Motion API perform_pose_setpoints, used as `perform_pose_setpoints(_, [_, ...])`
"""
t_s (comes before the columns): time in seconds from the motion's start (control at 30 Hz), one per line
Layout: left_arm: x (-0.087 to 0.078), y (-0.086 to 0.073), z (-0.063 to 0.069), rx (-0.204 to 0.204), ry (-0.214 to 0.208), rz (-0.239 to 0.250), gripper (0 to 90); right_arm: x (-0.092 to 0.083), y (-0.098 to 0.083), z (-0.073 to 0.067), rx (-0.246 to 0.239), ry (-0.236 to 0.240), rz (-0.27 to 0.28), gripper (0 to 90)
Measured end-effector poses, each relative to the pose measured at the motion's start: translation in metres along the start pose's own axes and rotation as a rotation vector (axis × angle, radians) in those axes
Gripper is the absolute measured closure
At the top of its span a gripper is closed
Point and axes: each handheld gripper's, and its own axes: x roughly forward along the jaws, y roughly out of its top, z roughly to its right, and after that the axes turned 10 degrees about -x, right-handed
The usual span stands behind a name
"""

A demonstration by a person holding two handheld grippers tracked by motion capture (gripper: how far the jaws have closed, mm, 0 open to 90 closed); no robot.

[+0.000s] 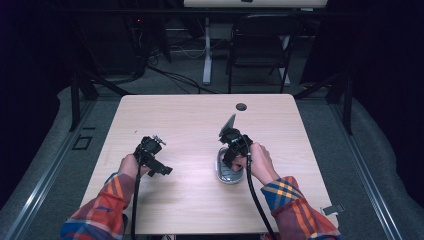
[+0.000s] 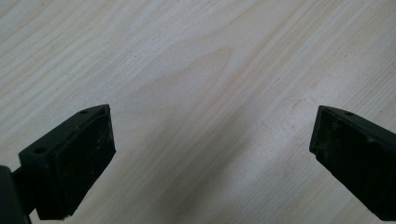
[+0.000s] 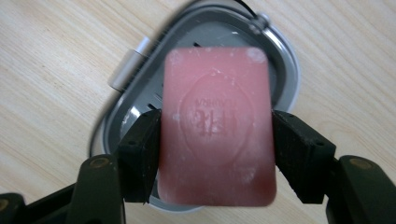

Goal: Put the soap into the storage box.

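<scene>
While poised over the grey dish (image 3: pixel 289 70):
Right tool (image 3: pixel 215 140): clenched on pink soap bar (image 3: pixel 217 126), held directly above dish.
Left tool (image 2: pixel 212 140): released, jaws wide, above bare counter (image 2: pixel 196 70).
Dish: resting on counter.

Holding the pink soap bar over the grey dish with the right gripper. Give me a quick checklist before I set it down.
1. Right gripper clamped on both sides of the soap bar: ok.
2. Bar hangs over the soap dish: ok.
3. Bar centred in the dish: cannot tell.
4. Dish flat on the table: ok.
5. Left gripper open, holding nothing, away from the dish: ok.
</scene>
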Motion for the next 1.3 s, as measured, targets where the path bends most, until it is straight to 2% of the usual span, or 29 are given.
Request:
perform_pose_setpoints(0.03, [0.000, 0.000, 0.000, 0.001, -0.002, 0.000, 0.1, 0.001, 0.000, -0.001, 0.001, -0.005, 0.012, 36.6])
perform_pose_setpoints(0.17, [0.000, 0.000, 0.000, 0.003, 0.000, -0.001, 0.1, -0.001, 0.000, -0.003, -0.005, 0.001, -0.011, 37.3])
perform_pose_setpoints(0.2, [0.000, 0.000, 0.000, 0.003, 0.000, -0.002, 0.1, 0.001, -0.002, -0.005, 0.024, 0.004, 0.027, 37.4])
perform_pose_setpoints(0.27, [0.000, 0.000, 0.000, 0.004, 0.000, -0.004, 0.1, -0.003, -0.003, -0.002, 0.000, 0.019, 0.000, 37.6])
perform_pose_setpoints(0.4, [0.001, 0.000, 0.000, 0.005, 0.000, -0.005, 0.1, -0.009, -0.008, -0.001, 0.003, 0.059, 0.032, 44.0])
perform_pose_setpoints(0.5, [0.001, 0.000, 0.000, 0.006, -0.001, -0.007, 0.1, -0.011, -0.011, 0.000, -0.007, 0.078, 0.016, 47.3])
perform_pose_setpoints(0.53, [0.001, 0.000, 0.001, 0.006, 0.001, -0.007, 0.1, -0.009, -0.012, -0.001, 0.004, 0.079, 0.036, 47.9])
perform_pose_setpoints(0.6, [0.001, 0.000, 0.001, 0.005, -0.001, -0.009, 0.1, -0.012, -0.015, 0.001, -0.022, 0.087, 0.029, 49.2])
perform_pose_setpoints(0.67, [0.001, 0.000, 0.001, 0.005, 0.000, -0.010, 0.1, -0.014, -0.018, -0.001, -0.008, 0.079, 0.068, 49.1])
perform_pose_setpoints(0.7, [0.001, 0.000, 0.001, 0.005, -0.001, -0.009, 0.0, -0.017, -0.020, 0.000, -0.022, 0.076, 0.065, 49.1])
perform_pose_setpoints(1.07, [0.001, 0.000, 0.001, 0.004, -0.004, -0.005, 0.1, -0.034, -0.042, 0.014, -0.037, 0.046, 0.119, 40.7])
perform_pose_setpoints(1.3, [0.000, 0.000, 0.002, 0.015, -0.015, 0.006, 0.1, -0.044, -0.062, 0.023, -0.076, 0.022, 0.169, 32.5])
